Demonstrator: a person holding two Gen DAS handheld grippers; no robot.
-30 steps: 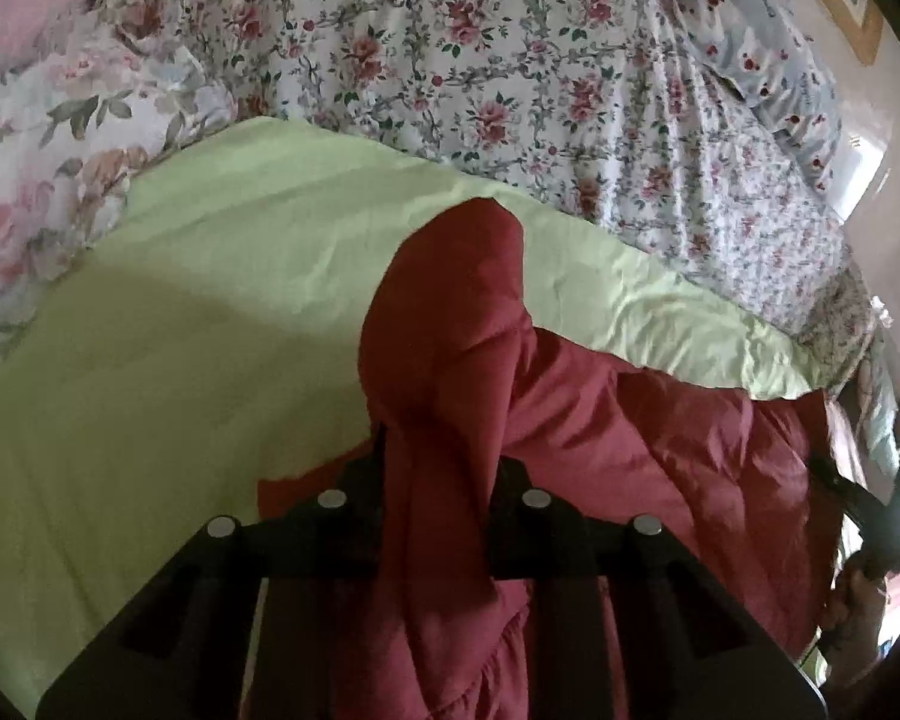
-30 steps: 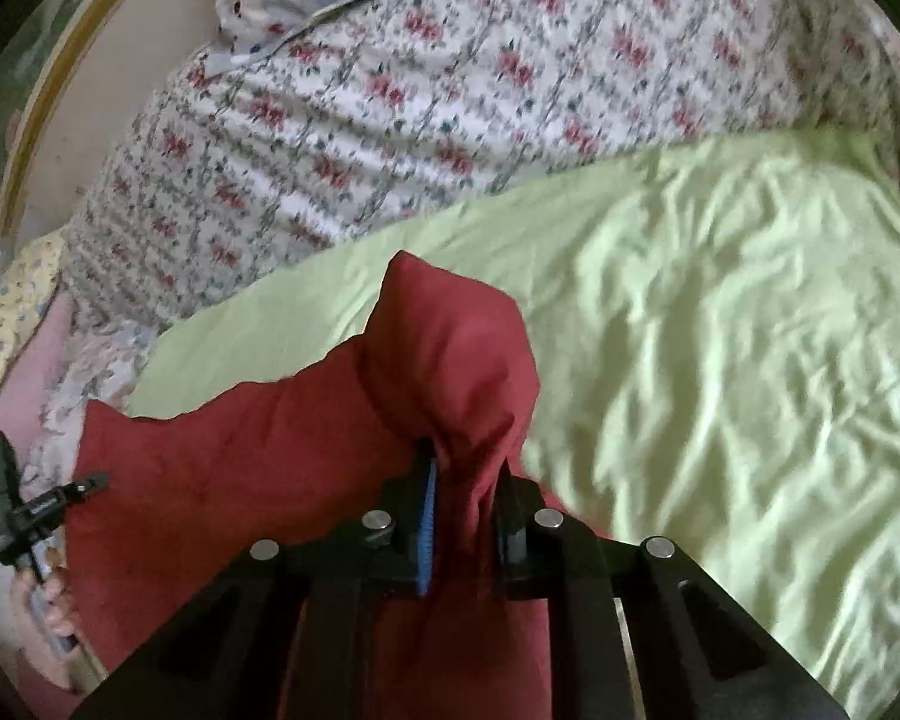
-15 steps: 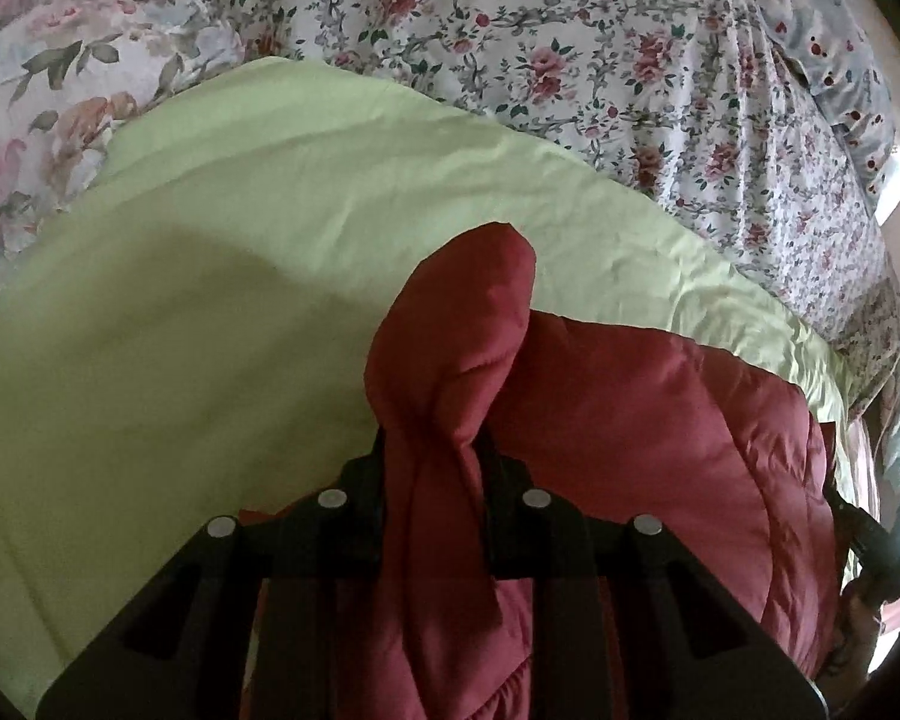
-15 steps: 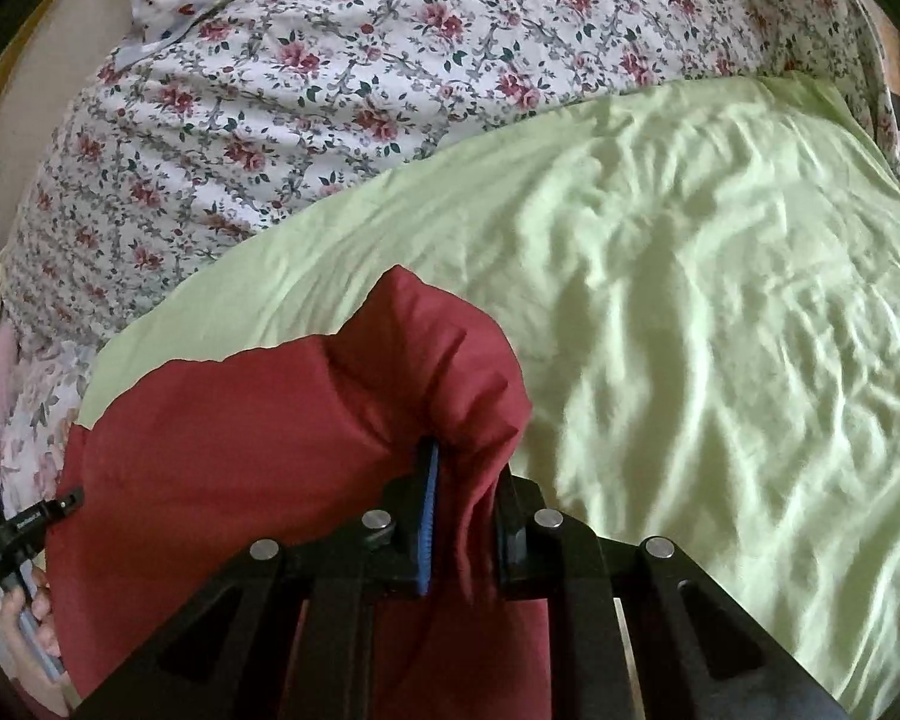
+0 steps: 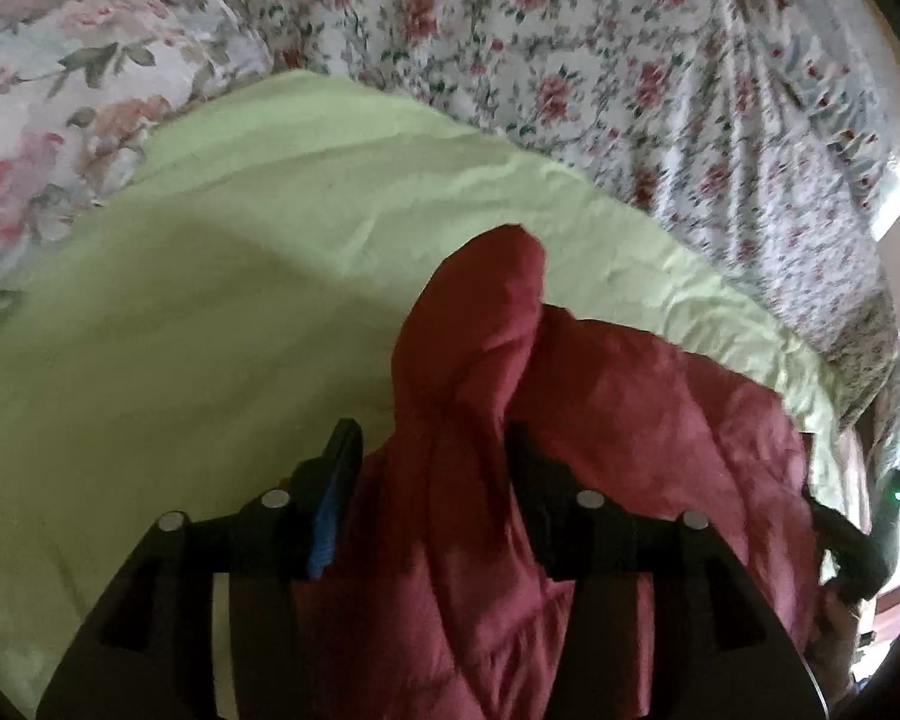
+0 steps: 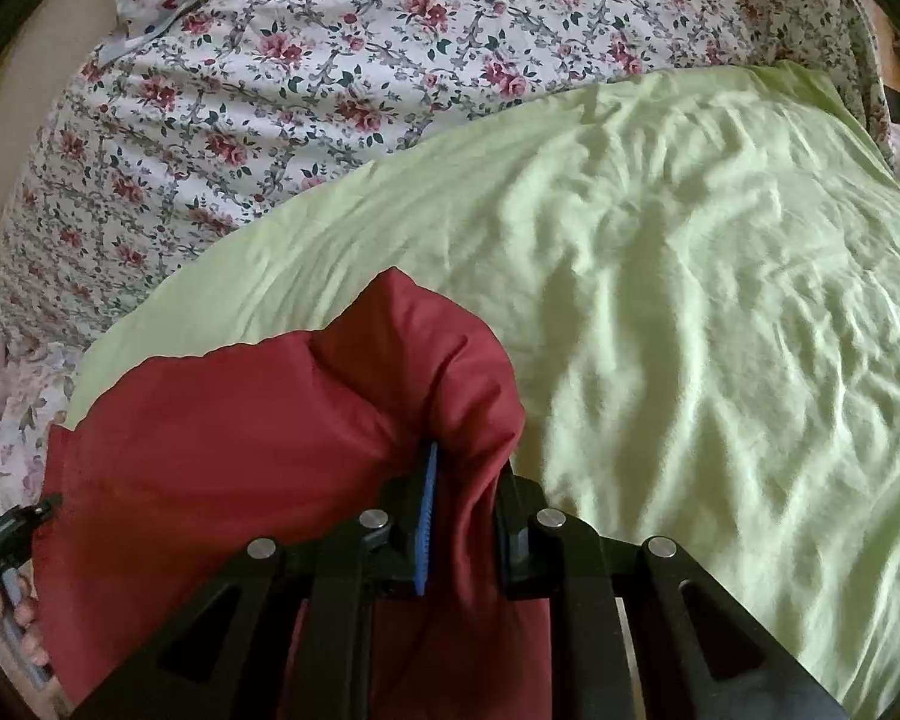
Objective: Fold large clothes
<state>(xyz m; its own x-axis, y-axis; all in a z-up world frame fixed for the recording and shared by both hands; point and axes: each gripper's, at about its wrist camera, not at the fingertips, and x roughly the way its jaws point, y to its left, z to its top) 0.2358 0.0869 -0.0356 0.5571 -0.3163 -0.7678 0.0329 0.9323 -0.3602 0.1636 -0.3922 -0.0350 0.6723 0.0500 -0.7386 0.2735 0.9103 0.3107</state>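
No container showed in either view. The dark red quilted garment (image 5: 630,420) lay bunched at the lower centre and lower right of the left wrist view, on a pale green sheet (image 5: 210,330) that covered the middle of the frame. One fold of it rose as a rounded ridge from the bottom edge toward the centre, its long axis running nearly straight up the frame. The left gripper (image 5: 432,450) had its jaws opening, with that ridge between them; a gap stood between the cloth and the blue-padded finger on the left, so the pads no longer pressed it. In the right wrist view the garment (image 6: 240,450) filled the lower left, its far edge running toward the left border. The right gripper (image 6: 462,468) pinched a raised fold tightly, the cloth humped over the fingertips. Beyond the green sheet (image 6: 690,300) a rose-printed bedcover (image 6: 330,90) spread across the top of the frame, and a floral pillow (image 5: 60,120) sat in the upper left of the left wrist view. Nothing lay across the sheet ahead of the garment.
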